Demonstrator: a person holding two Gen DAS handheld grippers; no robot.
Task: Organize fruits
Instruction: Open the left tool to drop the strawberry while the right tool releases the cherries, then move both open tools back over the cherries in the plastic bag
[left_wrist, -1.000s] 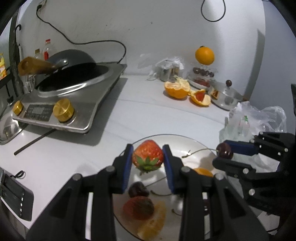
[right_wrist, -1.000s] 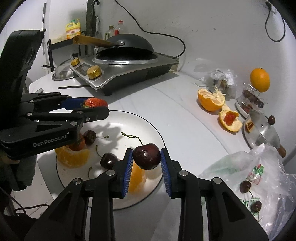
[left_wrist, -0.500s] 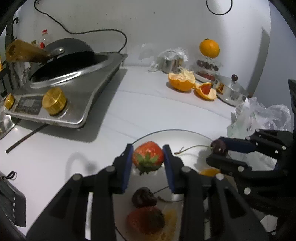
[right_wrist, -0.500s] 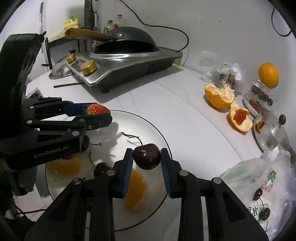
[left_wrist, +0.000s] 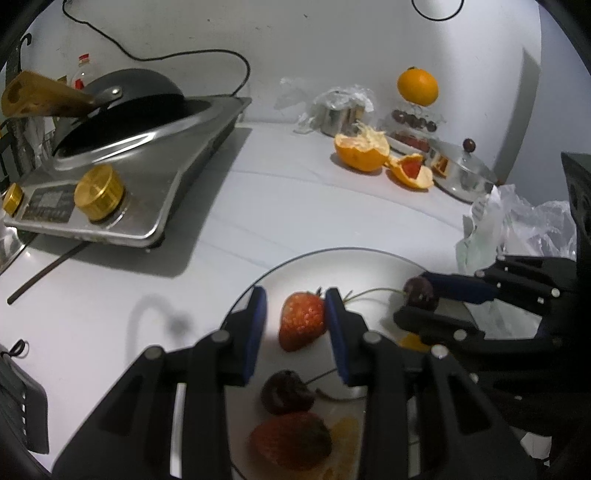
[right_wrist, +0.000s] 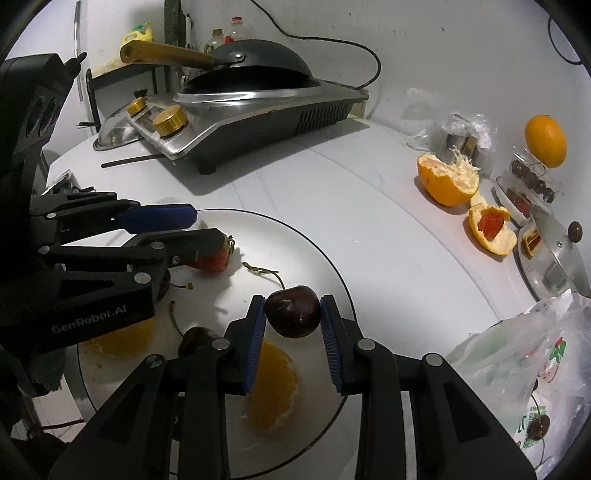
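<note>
A grey plate (left_wrist: 369, 273) (right_wrist: 288, 251) lies on the white counter under both grippers. My left gripper (left_wrist: 295, 306) (right_wrist: 207, 227) is low over it. The strawberry (left_wrist: 303, 321) (right_wrist: 212, 260) lies on the plate between its blue pads, leaning on the right one with a gap at the left. My right gripper (right_wrist: 293, 301) (left_wrist: 412, 297) is shut on a dark cherry (right_wrist: 293, 312) (left_wrist: 419, 291) above the plate's right side. Also on the plate are another cherry (left_wrist: 286, 391), a second strawberry (left_wrist: 291, 439) and an orange slice (right_wrist: 273, 384).
A cooker with a wok (left_wrist: 122, 155) (right_wrist: 258, 99) fills the back left, with a thin stick (left_wrist: 48, 269) beside it. Orange peel halves (left_wrist: 362, 149), a whole orange (left_wrist: 417, 86) and a pot lid (left_wrist: 461, 170) stand at the back right. A plastic bag (right_wrist: 517, 350) with cherries lies right of the plate.
The strawberry has turned over and dropped out of the left pads onto the plate. Both grippers have come lower over the plate. The right one still holds its cherry.
</note>
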